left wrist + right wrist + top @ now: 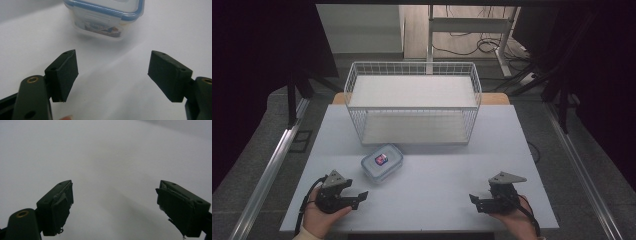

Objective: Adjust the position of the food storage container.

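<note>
A small clear plastic box with a blue-rimmed snap-on lid [382,163] is seen lying on the pale grey surface [437,185], just in front of the white wire basket [412,102] and a little ahead of the left claw [358,198]. In the left gripper view the same box [105,20] stands beyond the jaws, which are spread wide with nothing between them. The right claw [476,201] is likewise spread and empty, held near the surface well apart from the box; in the right gripper view bare surface [105,157] lies ahead of its jaws.

The step in hand is judged to be the reach for the box with the left claw. It would best be done with the jaws kept fully apart and brought level over the box's shorter sides, below the lid's clips, so that the lid is not pried loose. The box should be centred between the pads before any squeeze is made, since a smooth wall may slip.

Counted: one box, one lid, one basket, two claws, and one red-and-blue item [381,159] visible through the lid.
</note>
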`<state>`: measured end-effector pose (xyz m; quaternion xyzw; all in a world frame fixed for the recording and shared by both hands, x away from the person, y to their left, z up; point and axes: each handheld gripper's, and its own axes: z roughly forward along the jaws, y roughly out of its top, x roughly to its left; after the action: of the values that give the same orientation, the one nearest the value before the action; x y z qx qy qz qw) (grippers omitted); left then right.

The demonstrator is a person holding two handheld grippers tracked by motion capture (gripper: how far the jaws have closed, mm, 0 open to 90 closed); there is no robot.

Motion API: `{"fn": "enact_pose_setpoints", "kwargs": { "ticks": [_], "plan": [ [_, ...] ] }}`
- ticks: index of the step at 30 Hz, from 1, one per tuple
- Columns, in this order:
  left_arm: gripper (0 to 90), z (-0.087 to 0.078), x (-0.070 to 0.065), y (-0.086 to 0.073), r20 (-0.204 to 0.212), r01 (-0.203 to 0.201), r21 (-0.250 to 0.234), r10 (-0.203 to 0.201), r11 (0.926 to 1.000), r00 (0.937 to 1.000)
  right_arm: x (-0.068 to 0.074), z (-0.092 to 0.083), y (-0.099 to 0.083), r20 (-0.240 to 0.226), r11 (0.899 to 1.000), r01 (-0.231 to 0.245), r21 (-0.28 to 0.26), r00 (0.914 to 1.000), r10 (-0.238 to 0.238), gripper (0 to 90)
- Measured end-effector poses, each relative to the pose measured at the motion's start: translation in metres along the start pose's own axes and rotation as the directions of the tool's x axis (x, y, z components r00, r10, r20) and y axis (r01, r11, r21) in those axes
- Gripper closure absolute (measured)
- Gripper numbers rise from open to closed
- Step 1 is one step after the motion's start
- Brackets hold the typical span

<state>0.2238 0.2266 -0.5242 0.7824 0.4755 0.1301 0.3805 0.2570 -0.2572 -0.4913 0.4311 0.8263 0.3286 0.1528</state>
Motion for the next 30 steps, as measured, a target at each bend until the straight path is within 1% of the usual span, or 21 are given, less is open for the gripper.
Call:
{"fn": "enact_pose_setpoints", "kwargs": {
  "ticks": [12, 17, 22, 24, 26, 27, 29, 30],
  "plan": [
    [23.5, -0.002, -0.002, 0.001, 0.001, 0.002, -0.001, -0.002, 1.0000, 1.0000, 0.000, 0.000, 0.000, -0.009, 1.000, -0.006, 0.013, 0.9999, 0.006, 16.5],
    [23.5, -0.001, -0.003, 0.001, 0.001, -0.002, 0.002, 0.002, 1.0000, 1.0000, 0.000, 0.000, 0.000, 0.004, 1.000, -0.001, 0.020, 1.0000, 0.001, 17.1],
    [23.5, -0.003, -0.004, 0.003, 0.005, -0.001, -0.004, 0.001, 1.0000, 1.0000, 0.000, -0.001, 0.000, 0.000, 1.000, 0.003, 0.013, 1.0000, -0.003, 17.4],
    [23.8, -0.009, -0.006, 0.008, 0.010, 0.000, -0.009, 0.000, 1.0000, 1.0000, 0.001, -0.002, 0.001, -0.001, 1.000, 0.008, 0.014, 1.0000, -0.008, 17.4],
    [24.3, -0.015, -0.006, 0.013, 0.021, 0.005, -0.026, -0.005, 0.9997, 0.9998, 0.002, -0.003, 0.001, -0.004, 1.000, 0.010, 0.011, 0.9999, -0.010, 17.4],
    [24.4, -0.015, -0.006, 0.013, 0.021, 0.005, -0.026, -0.005, 0.9997, 0.9998, 0.002, -0.003, 0.001, -0.005, 1.000, 0.012, 0.010, 0.9999, -0.012, 17.4],
    [24.5, -0.020, -0.008, 0.019, 0.029, 0.007, -0.031, -0.006, 0.9995, 0.9996, 0.002, -0.003, 0.001, -0.007, 1.000, 0.018, 0.011, 0.9998, -0.018, 17.4],
    [24.5, -0.021, -0.008, 0.021, 0.031, 0.002, -0.024, -0.001, 0.9997, 0.9995, 0.002, -0.003, 0.000, -0.007, 1.000, 0.020, 0.012, 0.9998, -0.020, 17.4]
  ]
}}
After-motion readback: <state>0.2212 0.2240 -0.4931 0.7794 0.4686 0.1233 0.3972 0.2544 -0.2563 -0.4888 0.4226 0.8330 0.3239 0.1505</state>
